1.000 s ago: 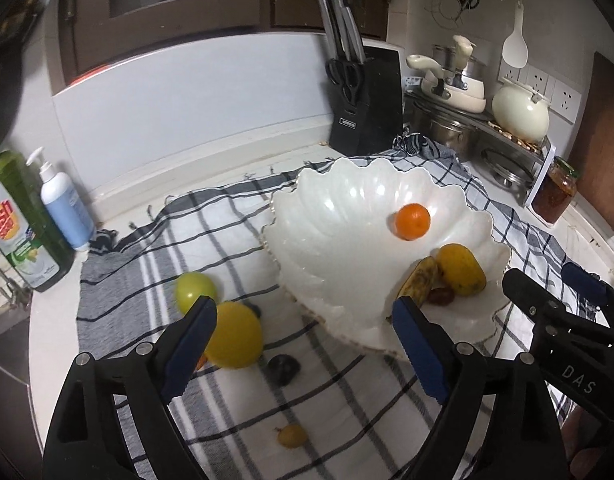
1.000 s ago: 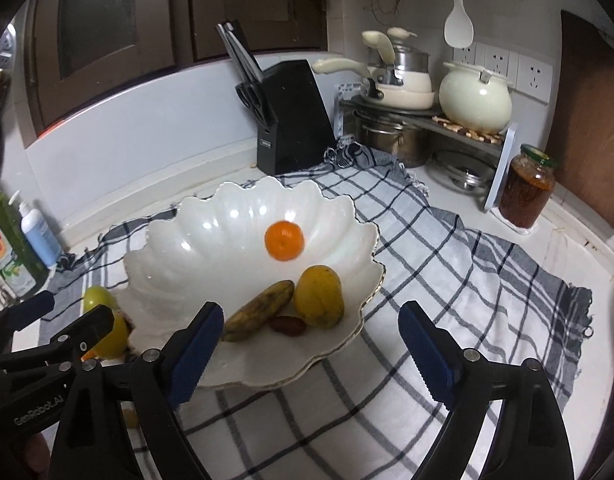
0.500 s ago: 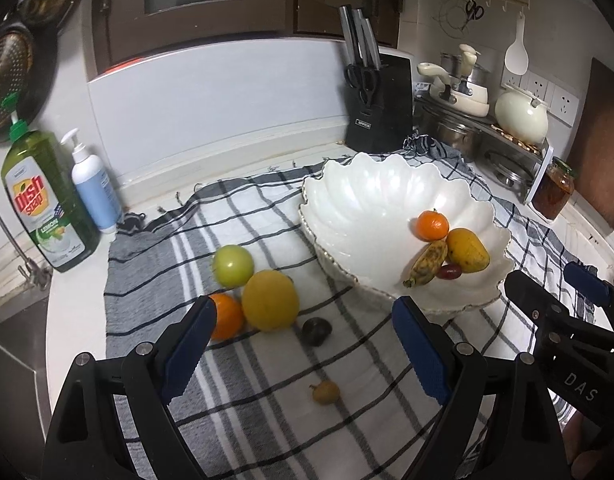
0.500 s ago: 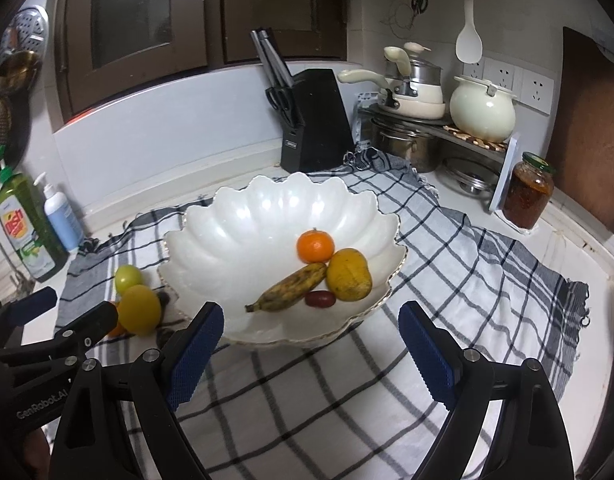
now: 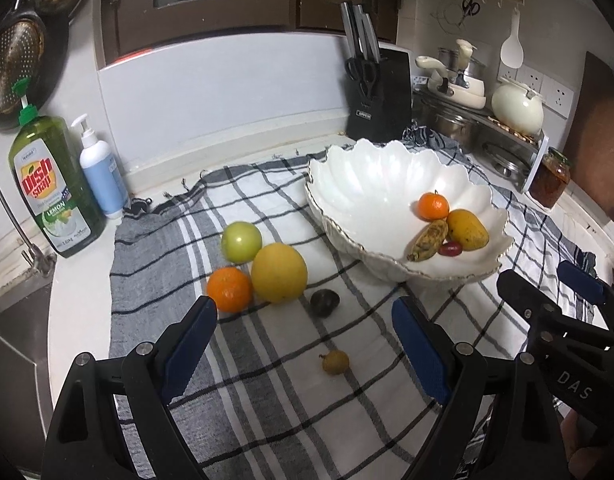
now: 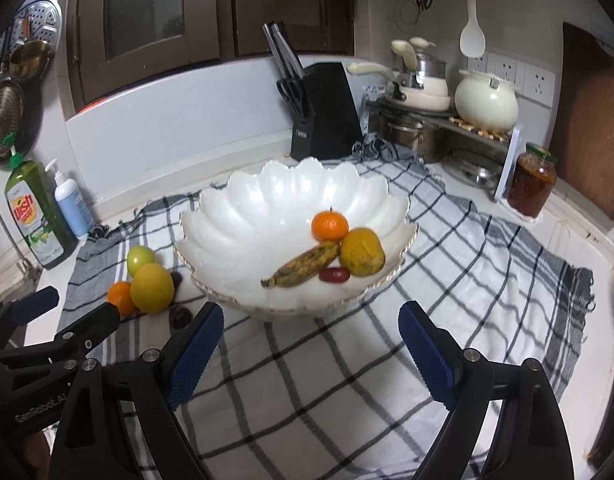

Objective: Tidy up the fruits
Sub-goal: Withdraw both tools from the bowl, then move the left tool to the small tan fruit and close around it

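A white scalloped bowl [image 5: 371, 184] [image 6: 267, 216] holds a tangerine [image 5: 433, 205], a mango [image 5: 467, 229], a spotted banana [image 5: 429, 240] and a small red fruit [image 5: 451, 248]. On the checked cloth [image 5: 267, 392] to its left lie a green apple [image 5: 241, 241], a big yellow fruit [image 5: 279, 267], an orange [image 5: 229, 289], a dark plum [image 5: 324, 303] and a small brown fruit [image 5: 335, 362]. My left gripper [image 5: 305, 344] is open and empty, above the cloth near the small fruit. My right gripper [image 6: 311, 344] is open and empty, in front of the bowl.
A dish soap bottle [image 5: 53, 184] and a pump bottle [image 5: 103, 176] stand at the left by the sink. A knife block [image 5: 377, 92] stands behind the bowl. A pot rack [image 6: 439, 120] and a jar [image 6: 531, 184] stand at the right.
Both grippers have pulled back and up from the bowl; more of the cloth and the loose fruits show. Both stay open. No fruit has moved.
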